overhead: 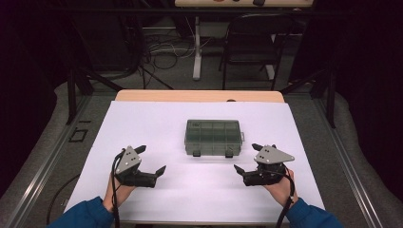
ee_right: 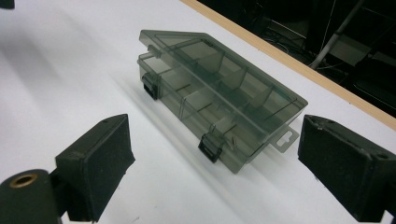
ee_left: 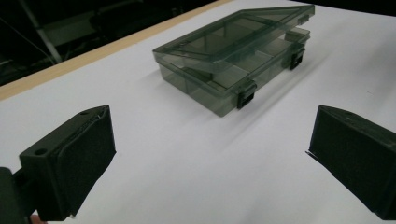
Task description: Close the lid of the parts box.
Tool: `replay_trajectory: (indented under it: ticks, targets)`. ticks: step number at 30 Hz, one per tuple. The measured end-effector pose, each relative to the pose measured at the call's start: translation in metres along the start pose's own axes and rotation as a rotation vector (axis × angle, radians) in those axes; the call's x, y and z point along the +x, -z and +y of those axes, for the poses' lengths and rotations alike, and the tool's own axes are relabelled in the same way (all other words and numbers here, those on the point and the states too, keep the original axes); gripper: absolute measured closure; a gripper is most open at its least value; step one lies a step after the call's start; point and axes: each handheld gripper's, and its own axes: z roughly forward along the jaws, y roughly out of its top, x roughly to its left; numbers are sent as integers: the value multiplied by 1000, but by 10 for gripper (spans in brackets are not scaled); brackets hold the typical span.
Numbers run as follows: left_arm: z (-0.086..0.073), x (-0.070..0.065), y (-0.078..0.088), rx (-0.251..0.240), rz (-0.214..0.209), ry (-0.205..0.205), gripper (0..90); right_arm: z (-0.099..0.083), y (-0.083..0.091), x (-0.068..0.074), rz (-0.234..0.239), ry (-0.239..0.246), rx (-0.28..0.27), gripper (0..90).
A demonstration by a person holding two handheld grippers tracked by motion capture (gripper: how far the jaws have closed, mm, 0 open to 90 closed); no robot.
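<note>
White table, dark room behind. Smoky compartment box sits mid-table, lid slightly ajar, compartments look empty; long axis left-right, latches toward person. Left gripper & right gripper: jaws wide, holding nothing, flanking box.

Both forearms, in blue sleeves, come in from the near edge, and each hand grips a claw from behind. The left claw points inward to the right, its two black jaws spread wide with nothing between them. The right claw points inward to the left, mirroring it, its jaws also standing wide and bare. A cable trails back from each claw along the wrist.
</note>
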Motion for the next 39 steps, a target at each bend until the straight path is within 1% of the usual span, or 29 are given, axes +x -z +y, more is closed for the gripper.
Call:
replay_trajectory:
  ticks: [1,2,5,7,9,11,14,16,18,19,20,21,22,23,24,25,26,29,30,32,33,34,35,36,37,38,39]
  targets:
    - [-3,0,3,-5,5,7,1,-1,1,0,4,1,8,83]
    - [-6,0,5,-7,9,9,1,-4,2,2,8,-4,3,82]
    - [-11,-2,11,-13,22,3,0,-10,5,6,-1,3,3,65]
    - [-14,-4,15,-18,36,-15,0,-16,7,9,-2,0,1,56]
    - [-18,-6,18,-26,35,-42,1,-20,9,11,-15,0,-1,33]
    - [-22,-8,21,-16,26,-38,0,-24,12,13,-24,-5,8,11]
    - [-26,-8,24,-11,26,-29,0,-31,15,15,-38,-14,-5,5]
    - [-29,-7,27,-19,30,-20,0,-34,18,16,-40,-20,-3,2]
    - [-30,-6,30,-23,38,-19,0,-36,19,16,-37,-29,-12,0]
    - [-31,-5,31,-33,45,-10,0,-37,21,16,-42,-29,-4,0]
    - [-32,-5,33,-40,47,-7,0,-38,22,17,-37,-30,7,0]
    - [-33,-5,34,-38,44,-7,0,-40,22,17,-48,-32,-14,0]
    - [-34,-6,35,-36,44,-6,0,-41,23,18,-50,-37,-14,0]
    - [-35,-6,36,-29,42,-13,0,-41,26,18,-41,-35,-1,0]
    - [-36,-7,36,-22,41,-10,0,-42,25,20,-55,-35,-37,0]
    - [-38,-8,36,-17,45,-12,0,-43,26,20,-61,-32,-39,0]
    - [-38,-8,37,-19,44,-8,0,-43,28,20,-54,-34,-36,0]
    - [-41,-7,42,-34,49,13,0,-44,32,22,-63,-32,-52,0]
    - [-41,-7,43,-30,47,12,0,-45,34,22,-61,-36,-63,0]
    - [-43,-9,45,-29,50,8,0,-45,36,22,-66,-36,-68,0]
    - [-44,-9,46,-27,50,7,0,-45,38,23,-75,-37,-71,0]
    - [-45,-9,46,-29,53,7,0,-46,39,23,-72,-40,-82,0]
    - [-46,-9,47,-29,59,9,1,-46,40,23,-77,-44,-73,0]
    - [-47,-9,48,-25,62,9,2,-47,42,23,-74,-51,-76,0]
    - [-48,-10,48,-19,60,4,2,-47,43,23,-73,-46,-83,0]
    - [-49,-10,48,-19,57,7,1,-48,44,25,-74,-48,-82,0]
    - [-49,-10,48,-24,61,0,1,-49,45,26,-78,-49,-83,0]
